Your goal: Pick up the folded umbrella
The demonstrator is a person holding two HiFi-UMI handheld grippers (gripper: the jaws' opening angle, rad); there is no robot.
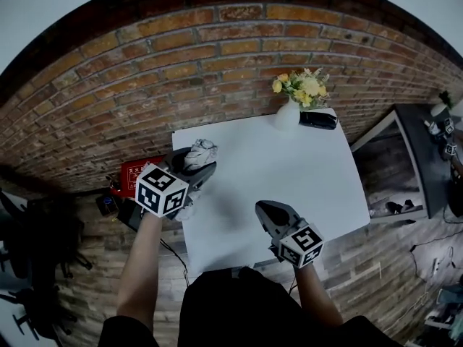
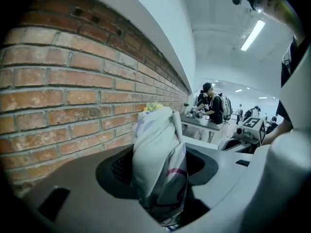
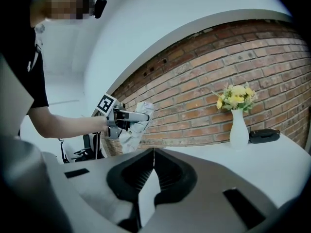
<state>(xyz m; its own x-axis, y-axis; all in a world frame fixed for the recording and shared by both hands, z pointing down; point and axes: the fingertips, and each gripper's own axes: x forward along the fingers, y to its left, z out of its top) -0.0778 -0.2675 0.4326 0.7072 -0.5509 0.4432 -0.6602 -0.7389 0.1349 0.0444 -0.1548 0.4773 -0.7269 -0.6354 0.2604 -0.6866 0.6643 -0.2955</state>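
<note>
In the head view, the folded umbrella [image 1: 200, 155] is seen pinched in the left gripper [image 1: 194, 172], clear of the white table [image 1: 289, 179] and over its left edge. One end is shown sticking out past the jaws towards the brick wall [image 1: 145, 71]. The right gripper [image 1: 269, 212] is held over the table's near part, well apart from the umbrella. A vase of yellow flowers [image 1: 288, 114] and a black object [image 1: 318, 120] are seen at the far edge.

In the left gripper view, the jaws are shown pressed on the pale, wrapped fabric. The umbrella's long axis is set across them, roughly upright. A pink stripe is made out only here.

In the right gripper view, the right gripper's jaws are shown pressed together with nothing between them. Only from this side is the umbrella's full length seen, tilted steeply, with its lower end hanging below the left gripper.
</note>
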